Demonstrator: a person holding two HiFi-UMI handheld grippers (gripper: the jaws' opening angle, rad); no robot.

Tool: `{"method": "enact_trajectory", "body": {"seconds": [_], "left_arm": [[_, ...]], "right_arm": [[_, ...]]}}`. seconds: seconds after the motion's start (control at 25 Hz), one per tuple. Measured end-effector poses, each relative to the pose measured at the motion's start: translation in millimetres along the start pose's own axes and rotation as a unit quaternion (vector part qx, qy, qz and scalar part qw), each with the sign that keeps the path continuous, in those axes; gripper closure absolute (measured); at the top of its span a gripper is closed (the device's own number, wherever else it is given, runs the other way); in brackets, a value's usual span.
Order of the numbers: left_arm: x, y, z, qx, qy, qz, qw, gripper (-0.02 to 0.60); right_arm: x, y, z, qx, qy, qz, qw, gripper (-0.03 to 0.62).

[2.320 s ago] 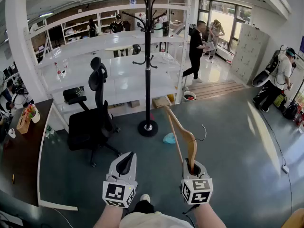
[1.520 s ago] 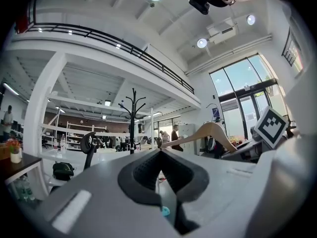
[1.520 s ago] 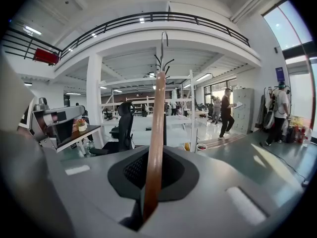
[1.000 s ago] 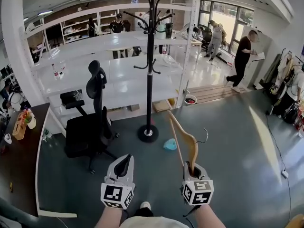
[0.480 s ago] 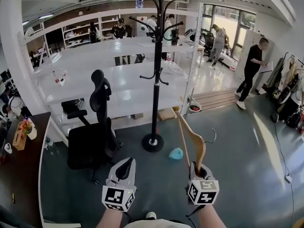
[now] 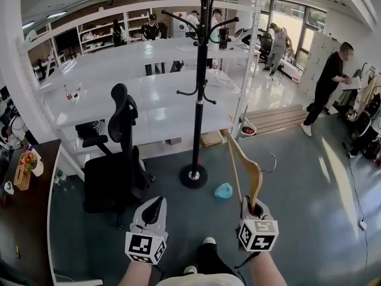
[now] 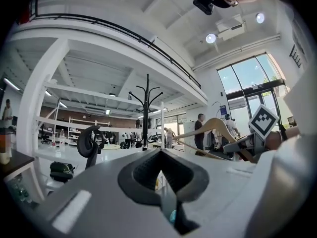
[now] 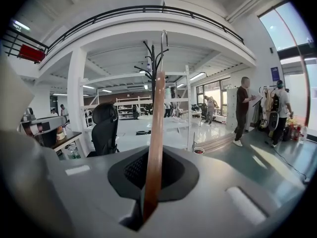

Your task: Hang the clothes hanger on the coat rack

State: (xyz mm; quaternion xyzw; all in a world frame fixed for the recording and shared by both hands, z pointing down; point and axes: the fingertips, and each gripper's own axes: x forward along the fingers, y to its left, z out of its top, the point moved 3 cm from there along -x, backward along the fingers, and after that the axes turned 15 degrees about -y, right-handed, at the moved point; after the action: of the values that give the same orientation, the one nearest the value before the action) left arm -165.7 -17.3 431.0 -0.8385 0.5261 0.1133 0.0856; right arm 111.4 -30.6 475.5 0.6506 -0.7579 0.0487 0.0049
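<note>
Coat rack (image 6: 199, 100) stands mid-floor, black office chair (image 6: 116, 154) just left of it. The wooden hanger (image 6: 243, 165) is short of the rack, bit to its right. It's clamped by one end in the right claw (image 6: 253, 209), long axis pointing up n toward the rack, wire hook (image 8: 162, 46) topmost. Left claw (image 6: 153, 206) is closed, empty, roughly as far off. Imo it's the right hand's job, hook has to reach the rack's pegs.

Open floor (image 6: 286, 177) to coat rack (image 6: 198, 118) (office chair (image 6: 113, 180) left).

No text or label is legible anywhere.
</note>
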Motion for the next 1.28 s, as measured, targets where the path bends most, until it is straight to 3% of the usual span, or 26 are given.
{"method": "enact_trajectory", "body": {"seconds": [0.8,1.28], "left_arm": [[202,23,-48,0.015,-0.006,0.023,0.9996,0.581],[285,47,-74,0.016,-0.009,0.026,0.9995,0.581]], "right_arm": [[194,-91,13,0.002,0.007,0.036,0.999,0.566],[284,-116,23,-0.004,0.006,0.043,0.999,0.566]]}}
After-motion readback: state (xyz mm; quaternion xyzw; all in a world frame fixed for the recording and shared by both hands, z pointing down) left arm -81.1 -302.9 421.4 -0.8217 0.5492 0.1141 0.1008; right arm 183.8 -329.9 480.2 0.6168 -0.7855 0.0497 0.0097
